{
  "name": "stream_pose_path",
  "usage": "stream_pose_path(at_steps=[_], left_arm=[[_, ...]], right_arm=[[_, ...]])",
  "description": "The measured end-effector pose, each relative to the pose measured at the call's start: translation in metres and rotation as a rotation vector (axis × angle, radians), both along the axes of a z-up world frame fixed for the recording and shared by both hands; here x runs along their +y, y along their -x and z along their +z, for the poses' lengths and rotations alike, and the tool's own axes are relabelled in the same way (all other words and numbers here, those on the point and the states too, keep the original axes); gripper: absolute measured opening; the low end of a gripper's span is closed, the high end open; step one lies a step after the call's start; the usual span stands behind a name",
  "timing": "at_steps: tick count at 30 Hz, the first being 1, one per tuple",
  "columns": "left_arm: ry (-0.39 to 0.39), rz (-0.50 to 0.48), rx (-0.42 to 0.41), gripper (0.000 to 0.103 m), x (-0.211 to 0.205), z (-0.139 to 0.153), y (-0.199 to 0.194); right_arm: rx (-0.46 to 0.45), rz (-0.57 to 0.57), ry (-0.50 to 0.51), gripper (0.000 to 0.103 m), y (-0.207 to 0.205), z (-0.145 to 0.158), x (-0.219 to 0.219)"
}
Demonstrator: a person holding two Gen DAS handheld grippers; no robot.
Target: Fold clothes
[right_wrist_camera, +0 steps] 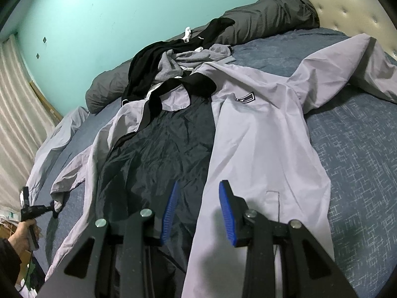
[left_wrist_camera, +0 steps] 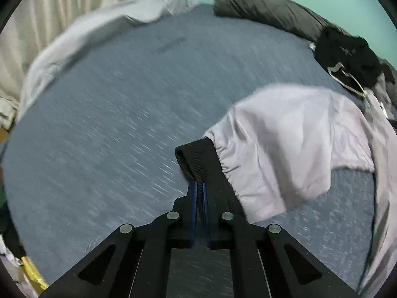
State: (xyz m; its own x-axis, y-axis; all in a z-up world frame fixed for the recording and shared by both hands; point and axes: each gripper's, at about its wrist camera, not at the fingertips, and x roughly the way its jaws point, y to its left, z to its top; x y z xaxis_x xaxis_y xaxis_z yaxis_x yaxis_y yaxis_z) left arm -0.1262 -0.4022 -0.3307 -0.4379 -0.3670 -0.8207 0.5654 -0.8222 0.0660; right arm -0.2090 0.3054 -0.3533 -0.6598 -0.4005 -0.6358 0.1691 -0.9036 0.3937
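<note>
1. The grey jacket [right_wrist_camera: 260,134] lies face up and unzipped on the bed, its dark lining [right_wrist_camera: 158,154] showing down the middle and its black collar [right_wrist_camera: 188,84] towards the far side. A small dark badge [right_wrist_camera: 244,98] sits on the chest panel nearest my right tool.

2. My left gripper [left_wrist_camera: 199,186] is clamped tight on the black ribbed cuff [left_wrist_camera: 198,159] of one sleeve [left_wrist_camera: 280,144]; the blue pads are pressed together with the knit between them, and the grey sleeve trails off to the right of that view, lifted off the bedding.

3. My right gripper [right_wrist_camera: 198,206] hangs just above the lower hem of the jacket with its blue pads [right_wrist_camera: 170,208] set well apart, gripping nothing. The gap sits over the edge where the grey front panel meets the lining.

4. At the lower left of the right view I can see a hand [right_wrist_camera: 23,231] holding the other tool's handle, next to the sleeve end.

5. The far sleeve [right_wrist_camera: 359,57] is spread out to the right across the blue patterned bedspread [right_wrist_camera: 352,149].

6. Beyond the collar lies a heap of black and grey clothes [right_wrist_camera: 168,57], and behind that a dark grey rolled duvet [right_wrist_camera: 268,17].

7. The wall [right_wrist_camera: 111,12] is turquoise, with pale curtains [right_wrist_camera: 17,104] on the left and a cream tufted headboard [right_wrist_camera: 347,7] at upper right.
</note>
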Motion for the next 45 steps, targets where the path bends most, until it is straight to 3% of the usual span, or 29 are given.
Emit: stream_pose_path(at_steps=[4, 10, 15, 17, 18, 23, 26, 32, 35, 45], left_arm=[[0.095, 0.058, 0.013, 0.004, -0.02, 0.025, -0.006], [0.067, 0.108, 0.012, 0.011, -0.034, 0.042, -0.018], [-0.038, -0.062, 0.036, 0.029, 0.002, 0.045, -0.027], [-0.076, -0.15, 0.033, 0.032, 0.025, 0.045, -0.028], [-0.097, -0.199, 0.027, 0.034, 0.039, 0.044, -0.029], [-0.15, -0.417, 0.0, 0.037, 0.122, 0.045, -0.039], [-0.205, -0.511, -0.008, 0.046, 0.166, 0.043, -0.046], [-0.275, -0.623, -0.05, 0.05, 0.23, 0.032, -0.056], [-0.296, -0.678, -0.077, 0.051, 0.255, 0.026, -0.065], [-0.345, -0.777, -0.114, 0.057, 0.301, 0.024, -0.092]], right_arm=[[0.003, -0.005, -0.011, 0.034, -0.001, 0.004, 0.002], [0.007, -0.014, -0.028, 0.034, -0.004, 0.01, 0.005], [-0.051, 0.035, -0.063, 0.034, -0.021, 0.017, 0.013], [-0.08, 0.06, -0.08, 0.049, -0.029, 0.02, 0.017], [-0.095, 0.073, -0.089, 0.061, -0.033, 0.021, 0.019], [-0.168, 0.135, -0.133, 0.062, -0.054, 0.027, 0.029], [-0.212, 0.172, -0.159, 0.062, -0.067, 0.031, 0.035], [-0.318, 0.214, -0.165, 0.062, -0.092, 0.017, 0.041], [-0.359, 0.182, -0.158, 0.062, -0.104, 0.009, 0.052], [-0.452, 0.125, -0.072, 0.062, -0.119, -0.009, 0.078]])
